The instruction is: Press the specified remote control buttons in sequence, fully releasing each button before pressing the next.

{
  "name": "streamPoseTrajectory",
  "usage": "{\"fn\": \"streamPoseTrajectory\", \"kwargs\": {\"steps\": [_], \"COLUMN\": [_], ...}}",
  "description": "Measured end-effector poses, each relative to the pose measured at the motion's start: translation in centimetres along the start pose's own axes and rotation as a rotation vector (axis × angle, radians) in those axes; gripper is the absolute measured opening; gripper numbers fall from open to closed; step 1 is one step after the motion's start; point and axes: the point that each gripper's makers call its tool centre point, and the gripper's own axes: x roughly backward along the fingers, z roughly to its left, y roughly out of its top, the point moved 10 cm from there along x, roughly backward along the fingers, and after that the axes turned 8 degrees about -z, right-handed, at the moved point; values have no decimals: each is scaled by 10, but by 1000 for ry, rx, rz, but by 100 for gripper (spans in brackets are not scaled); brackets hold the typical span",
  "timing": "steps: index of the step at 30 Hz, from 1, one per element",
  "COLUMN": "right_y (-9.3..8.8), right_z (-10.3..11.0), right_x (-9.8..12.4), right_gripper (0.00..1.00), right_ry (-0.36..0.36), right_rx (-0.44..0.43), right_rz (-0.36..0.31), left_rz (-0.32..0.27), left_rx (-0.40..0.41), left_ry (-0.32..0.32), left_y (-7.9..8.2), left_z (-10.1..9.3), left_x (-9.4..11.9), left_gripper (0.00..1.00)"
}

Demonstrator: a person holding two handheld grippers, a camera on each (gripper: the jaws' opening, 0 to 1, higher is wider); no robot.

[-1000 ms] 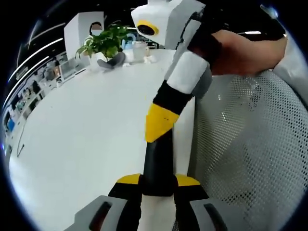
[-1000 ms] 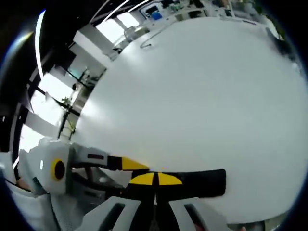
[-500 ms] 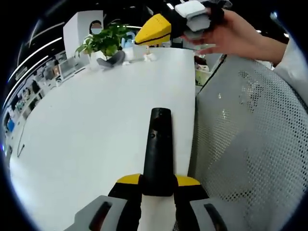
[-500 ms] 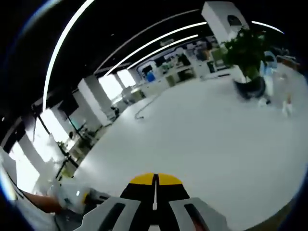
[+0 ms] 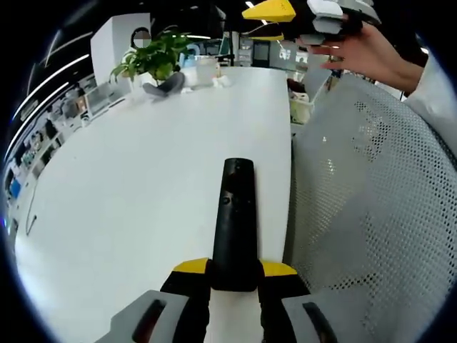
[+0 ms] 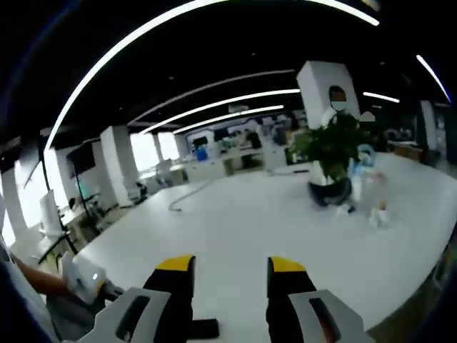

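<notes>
Left gripper (image 5: 234,275): jaws closed on the near end of a black remote control (image 5: 233,221), which runs straight ahead from the yellow tips over the white table (image 5: 121,200). To its right — a white mesh chair back (image 5: 371,214). Far ahead and high, the right gripper (image 5: 275,16) is held in a hand (image 5: 364,50), clear of the remote. Right gripper's own view: jaws parted wide, nothing between them; a potted plant (image 6: 330,161) stands well ahead on the table — a cable (image 6: 187,196) lies left of it.
</notes>
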Motion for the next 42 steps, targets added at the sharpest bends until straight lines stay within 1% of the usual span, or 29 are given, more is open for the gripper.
{"fn": "streamPoseTrajectory", "kwargs": {"steps": [1,3,4,5,6,7,8,11,12,14,16,18,20,21,22,23,24,26,29,32,36,40,42], "right_y": [0,-1,-2,-3,-5,-6,-9,-16,-17,-19,-22,-24,-30,-33,-34,-35,-36,-36,-40,-43,-44,-46,-46], "right_z": [-2,-5,-8,-10,-13,-14,-15,-20,-22,-25,-28,-32,-38,-42,-44,-45,-46,-48,-47,-46,-44,-44,-44], "right_x": [0,0,0,0,-1,-1,-3,-5,-7,-8,-10,-13,-11,-10,-10,-9,-10,-10,-12,-14,-14,-14,-13], "right_gripper": [48,59,65,69,73,77,78,79,79,80,80,79,77,77,77,78,79,80,81,86,85,83,82], "right_ry": [-1,-31,-52,-63,-83,-90,-94,-105,-110,-127,-157,-191,-231,-250,-259,-260,-251,-255,-247,-231,-211,-207,-214], "right_rx": [2,14,58,91,135,158,182,169,161,158,161,168,219,238,219,143,115,122,124,138,148,147,151], "right_rz": [-7,-36,-50,-56,-62,-63,-55,-47,-52,-41,-30,-23,22,24,26,36,37,38,66,98,102,118,125], "left_rz": [1,9,13,18,21,23,24,32,37,42,53,60,68,71,73,78,81,81,88,97,107,113,111], "left_rx": [1,-3,-2,2,7,12,17,27,17,-4,-33,-36,-31,-30,-29,-34,-42,-52,-57,-91,-93,-67,-67], "left_ry": [0,-3,-6,-11,-18,-23,-30,-49,-51,-55,-54,-61,-75,-82,-87,-88,-87,-87,-89,-83,-80,-79,-73], "left_y": [0,1,1,2,2,2,2,3,4,4,4,5,7,8,8,8,8,8,8,9,11,12,12], "left_z": [0,1,1,2,4,5,6,9,9,11,13,14,17,18,19,20,20,22,25,28,33,42,46], "left_x": [0,0,0,0,0,0,0,1,0,-1,-1,-2,-2,-2,-2,-2,-2,-2,-2,-3,-3,-3,-4], "left_gripper": [24,24,24,24,24,24,24,24,24,24,24,24,24,24,24,23,23,23,23,23,23,23,23]}}
